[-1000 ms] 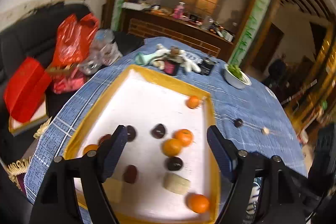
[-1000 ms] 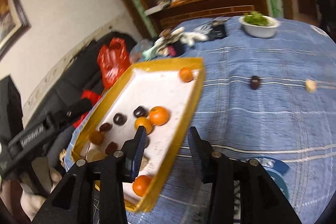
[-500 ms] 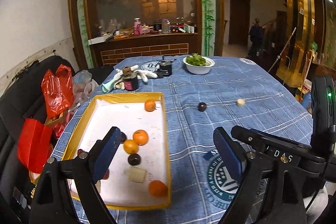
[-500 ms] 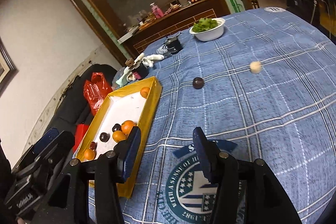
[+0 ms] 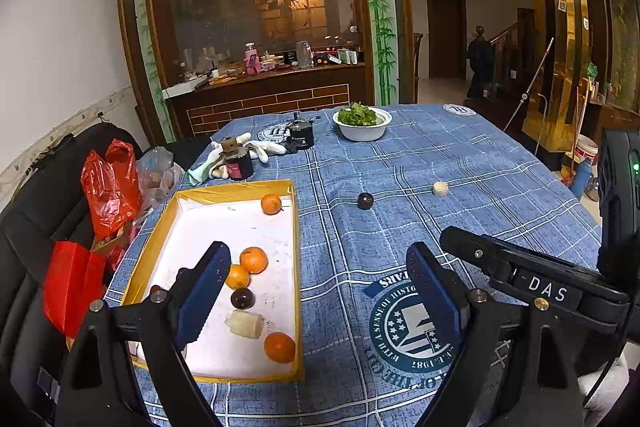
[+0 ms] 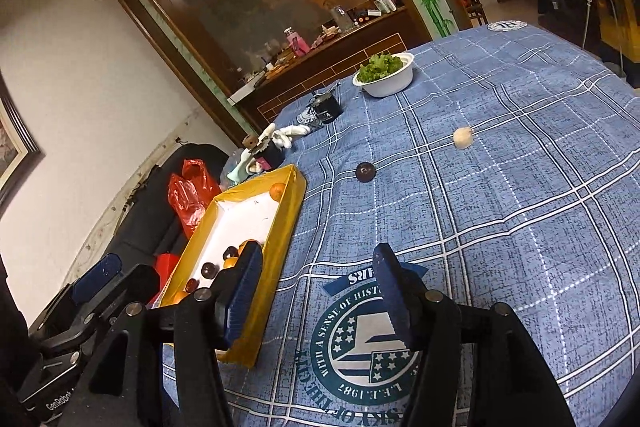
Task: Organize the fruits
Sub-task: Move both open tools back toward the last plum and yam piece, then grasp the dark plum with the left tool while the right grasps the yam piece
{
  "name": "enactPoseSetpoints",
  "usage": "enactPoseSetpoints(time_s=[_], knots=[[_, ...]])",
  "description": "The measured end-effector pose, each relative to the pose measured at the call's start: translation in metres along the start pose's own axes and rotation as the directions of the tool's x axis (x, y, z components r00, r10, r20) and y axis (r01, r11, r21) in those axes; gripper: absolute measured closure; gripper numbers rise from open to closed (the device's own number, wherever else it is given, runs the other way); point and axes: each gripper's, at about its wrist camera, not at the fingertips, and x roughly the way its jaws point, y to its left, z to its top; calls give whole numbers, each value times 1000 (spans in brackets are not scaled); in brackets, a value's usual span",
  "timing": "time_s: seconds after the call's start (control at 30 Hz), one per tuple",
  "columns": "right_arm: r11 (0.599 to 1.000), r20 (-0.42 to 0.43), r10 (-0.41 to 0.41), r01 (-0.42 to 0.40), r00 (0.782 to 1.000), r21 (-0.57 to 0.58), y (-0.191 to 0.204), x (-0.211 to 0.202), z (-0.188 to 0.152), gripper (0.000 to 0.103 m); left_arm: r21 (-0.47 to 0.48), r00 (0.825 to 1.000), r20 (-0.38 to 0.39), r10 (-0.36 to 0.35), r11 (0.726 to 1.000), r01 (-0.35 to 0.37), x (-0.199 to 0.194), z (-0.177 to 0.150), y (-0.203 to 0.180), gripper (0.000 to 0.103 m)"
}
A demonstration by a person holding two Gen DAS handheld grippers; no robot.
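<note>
A yellow-rimmed white tray [image 5: 294, 235] [image 6: 288, 211] lies on the blue checked tablecloth and holds several oranges [image 5: 253, 259], dark round fruits [image 5: 242, 298] and a pale peeled piece [image 5: 245, 323]. Two fruits lie loose on the cloth beyond the tray: a dark round one [image 5: 365, 200] [image 6: 365, 171] and a pale one [image 5: 439, 188] [image 6: 463, 137]. My left gripper [image 5: 318, 291] is open and empty over the tray's right edge. My right gripper [image 6: 316, 287] is open and empty, just right of the tray, well short of the loose fruits.
A white bowl of greens [image 5: 362, 123] [image 6: 385, 75], a black jar [image 5: 302, 135], a dark bottle [image 5: 238, 161] and white gloves [image 5: 264, 147] stand at the table's far side. Red bags [image 5: 108, 183] lie on a black sofa at the left.
Both grippers have pulled back and swung right, away from above the tray. The views now take in the loose fruits and the far table. Both stay open and empty.
</note>
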Motion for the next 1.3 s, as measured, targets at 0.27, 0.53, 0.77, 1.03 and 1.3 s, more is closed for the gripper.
enactPoseSetpoints(time_s=[0.27,0.53,0.77,1.03,1.3], knots=[[1000,5,-2,2,1000,17,-7,-5,-2,37,10,1000,-10,-3,1000,3,0,-1,-6,14],[999,-29,-24,25,999,43,-28,1,-2,36,-19,996,-78,-45,999,44,24,-2,1,14],[989,-80,-96,104,992,108,-82,15,25,36,-65,983,-143,-112,993,104,67,11,7,14],[976,-129,-218,219,967,-7,-122,71,79,37,-69,955,-236,-178,984,166,166,51,-11,14],[933,-173,-333,298,927,-201,-129,138,110,38,20,924,-356,-141,987,159,268,61,-44,45]])
